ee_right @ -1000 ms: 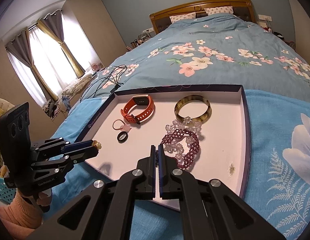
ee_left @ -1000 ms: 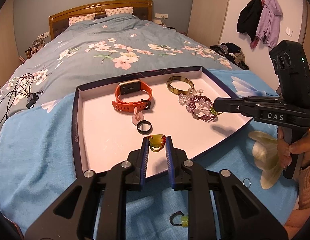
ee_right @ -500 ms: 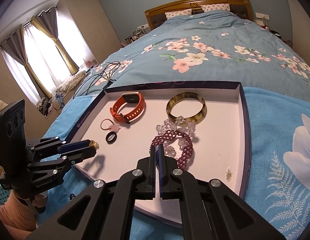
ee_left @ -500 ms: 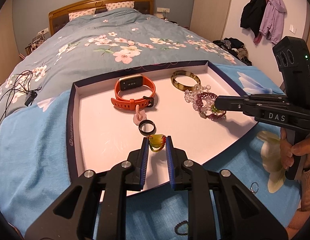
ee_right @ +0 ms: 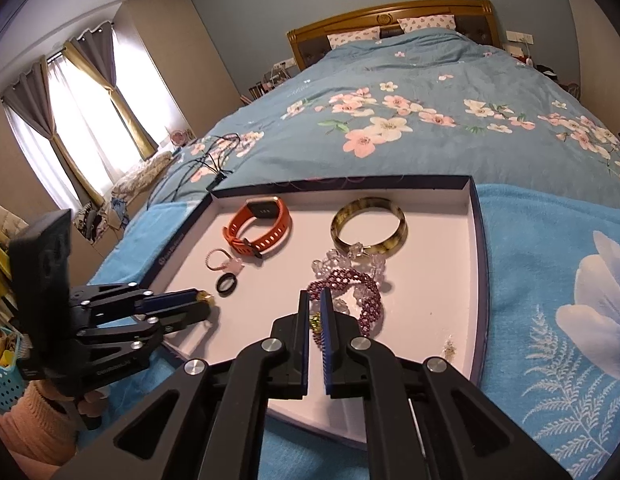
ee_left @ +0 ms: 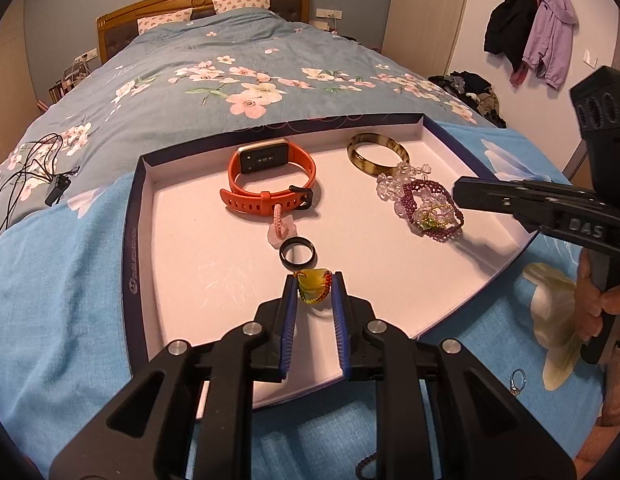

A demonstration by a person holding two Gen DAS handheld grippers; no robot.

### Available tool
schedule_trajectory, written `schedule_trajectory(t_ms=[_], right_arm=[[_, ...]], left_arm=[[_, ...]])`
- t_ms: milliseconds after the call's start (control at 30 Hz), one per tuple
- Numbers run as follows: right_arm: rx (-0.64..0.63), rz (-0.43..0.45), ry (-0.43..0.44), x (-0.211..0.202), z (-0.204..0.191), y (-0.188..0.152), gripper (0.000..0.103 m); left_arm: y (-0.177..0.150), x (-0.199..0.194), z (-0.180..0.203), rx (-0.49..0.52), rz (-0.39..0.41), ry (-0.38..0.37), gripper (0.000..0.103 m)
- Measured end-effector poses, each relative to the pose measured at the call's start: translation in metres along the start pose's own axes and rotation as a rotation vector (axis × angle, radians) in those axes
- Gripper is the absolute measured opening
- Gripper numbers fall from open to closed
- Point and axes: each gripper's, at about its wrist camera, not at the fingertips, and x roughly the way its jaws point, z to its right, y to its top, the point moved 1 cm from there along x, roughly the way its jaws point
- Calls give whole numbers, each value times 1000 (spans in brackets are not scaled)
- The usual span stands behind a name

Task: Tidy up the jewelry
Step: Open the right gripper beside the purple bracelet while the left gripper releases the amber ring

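The left gripper [ee_left: 314, 286] fingers clamp a yellow-green stone charm on a red beaded loop [ee_left: 313, 285] above the white-lined, navy-walled shallow box [ee_left: 130, 236], just beside a black ring [ee_left: 297, 252]. The right gripper [ee_right: 314, 314] fingers stand slightly parted over the purple beaded bracelet [ee_right: 364, 294], a small green-and-gold piece [ee_right: 316, 324] between them.

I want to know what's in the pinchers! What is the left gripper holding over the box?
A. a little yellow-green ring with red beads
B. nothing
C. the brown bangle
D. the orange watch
A: the left gripper pinches the yellow-green beaded ring between its blue pads, above the tray, just before the black ring.
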Motion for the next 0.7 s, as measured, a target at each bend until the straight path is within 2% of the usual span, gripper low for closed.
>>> schedule_trajectory(t_ms=[300, 367, 533, 700], right_arm=[[-22, 16, 41, -18, -12, -8, 18], [-27, 19, 48, -22, -14, -10, 20], [-48, 26, 62, -37, -22, -21, 25], [-82, 10, 65, -49, -28, -38, 34]], left_arm=[[5, 11, -3, -16, -11, -2, 19], [6, 11, -4, -23, -9, -7, 23], [7, -4, -8, -40, 40, -2, 29], [1, -35, -5, -17, 107, 19, 35]])
